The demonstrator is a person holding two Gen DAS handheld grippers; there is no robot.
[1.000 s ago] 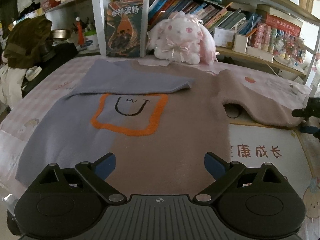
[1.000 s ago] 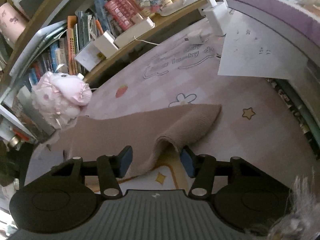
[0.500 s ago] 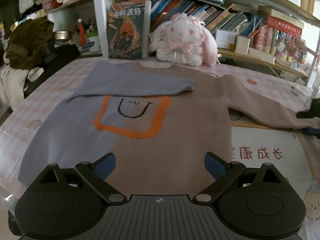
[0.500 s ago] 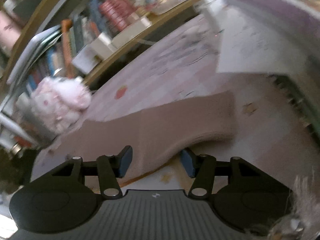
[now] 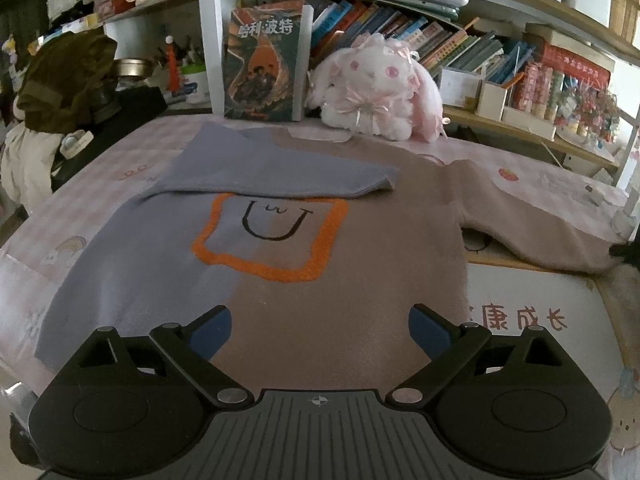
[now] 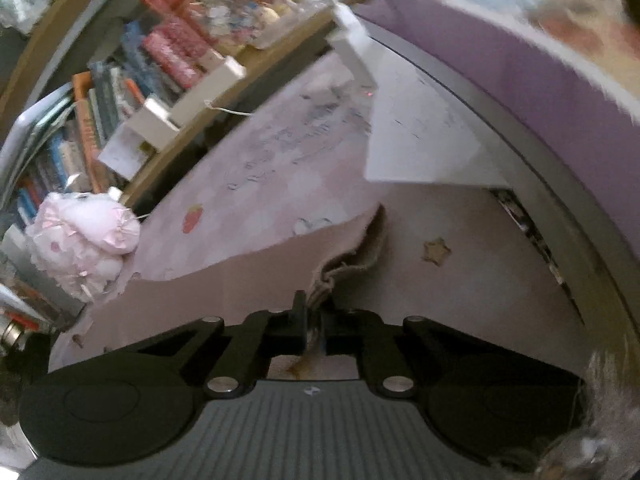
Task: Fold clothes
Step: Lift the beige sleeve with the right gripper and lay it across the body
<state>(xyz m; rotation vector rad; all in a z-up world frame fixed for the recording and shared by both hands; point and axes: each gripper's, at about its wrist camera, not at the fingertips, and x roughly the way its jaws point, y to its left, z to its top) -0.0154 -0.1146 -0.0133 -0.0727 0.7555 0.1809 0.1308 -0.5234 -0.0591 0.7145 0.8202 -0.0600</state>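
Sweater point(image 5: 304, 248) lies flat on the bed point(image 5: 120, 168), front up, hem toward the near edge, collar toward the far edge by the plush bunny point(image 5: 372, 92) and book point(image 5: 266, 62). Grey sleeve point(image 5: 288, 172) is folded across the chest above the orange square. My left gripper point(image 5: 320, 332) hovers over the hem, jaws spread wide, holding nothing. My right gripper point(image 6: 314, 322) has jaws pressed together, pinching the brown sleeve cuff point(image 6: 348, 260) near the bed's right edge; that view is blurred.
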